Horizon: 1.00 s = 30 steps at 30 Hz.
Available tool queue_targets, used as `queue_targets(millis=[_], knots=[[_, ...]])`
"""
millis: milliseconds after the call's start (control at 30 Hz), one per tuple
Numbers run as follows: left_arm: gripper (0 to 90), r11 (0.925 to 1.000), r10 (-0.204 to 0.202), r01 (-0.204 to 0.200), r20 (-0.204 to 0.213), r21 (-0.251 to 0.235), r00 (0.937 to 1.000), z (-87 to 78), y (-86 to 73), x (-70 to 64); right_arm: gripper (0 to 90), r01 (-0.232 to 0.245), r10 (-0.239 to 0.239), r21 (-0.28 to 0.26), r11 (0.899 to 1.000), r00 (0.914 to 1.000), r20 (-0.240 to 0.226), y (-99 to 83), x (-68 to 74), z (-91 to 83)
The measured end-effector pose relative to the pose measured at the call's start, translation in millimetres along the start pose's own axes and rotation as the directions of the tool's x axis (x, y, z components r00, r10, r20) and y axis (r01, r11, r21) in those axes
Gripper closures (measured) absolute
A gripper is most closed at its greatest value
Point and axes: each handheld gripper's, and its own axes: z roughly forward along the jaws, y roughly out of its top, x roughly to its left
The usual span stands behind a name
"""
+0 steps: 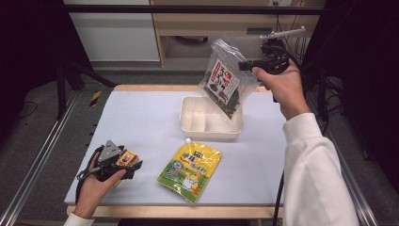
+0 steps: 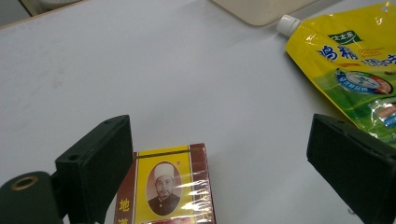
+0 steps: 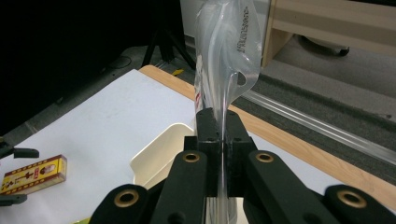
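My right gripper (image 1: 248, 65) is raised above the far side of the table and shut on the top edge of a clear bag of dried greens (image 1: 225, 84). The bag hangs tilted over a white divided tray (image 1: 188, 123). In the right gripper view the jaws (image 3: 219, 126) pinch the clear plastic bag (image 3: 229, 42) above the tray (image 3: 159, 154). My left gripper (image 1: 117, 162) rests at the front left of the table. Its jaws stand wide open (image 2: 222, 140) around a small yellow and red box (image 2: 168, 191), which lies close to the left jaw.
A yellow spouted pouch (image 1: 190, 170) lies flat at the table's front middle, right of the box (image 1: 128, 158); its white cap (image 2: 287, 24) points toward the tray. Metal rails run along both table sides. Wooden furniture and a black stand sit beyond the far edge.
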Motion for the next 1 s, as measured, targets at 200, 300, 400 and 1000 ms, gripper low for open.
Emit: queue_targets(millis=[200, 300, 400, 1000], knots=[[7.1, 0.9992, -0.038, 0.038, 0.015, -0.015, 0.9992, 0.5, 1.2, 2.3, 88.5, -0.025, 0.025, 0.008, 1.0, 0.9996, 0.009, -8.5, -1.4, 5.3], [7.1, 0.9993, -0.037, 0.037, 0.016, -0.004, 0.9992, 1.7, -0.7, 2.1, 88.5, -0.039, 0.039, 0.007, 0.999, 0.9992, 0.0, -13.6, -4.9, 6.6], [7.1, 0.9998, -0.021, 0.021, 0.009, 0.003, 0.9997, 2.1, -0.4, 2.5, 88.5, -0.044, 0.044, 0.012, 0.999, 0.999, 0.0, -16.7, -8.4, 6.3], [7.1, 0.9998, -0.018, 0.018, 0.012, 0.01, 0.9998, 2.8, -1.0, 1.4, 88.4, -0.08, 0.079, 0.051, 0.995, 0.9967, 0.014, -28.9, -21.2, 9.4]])
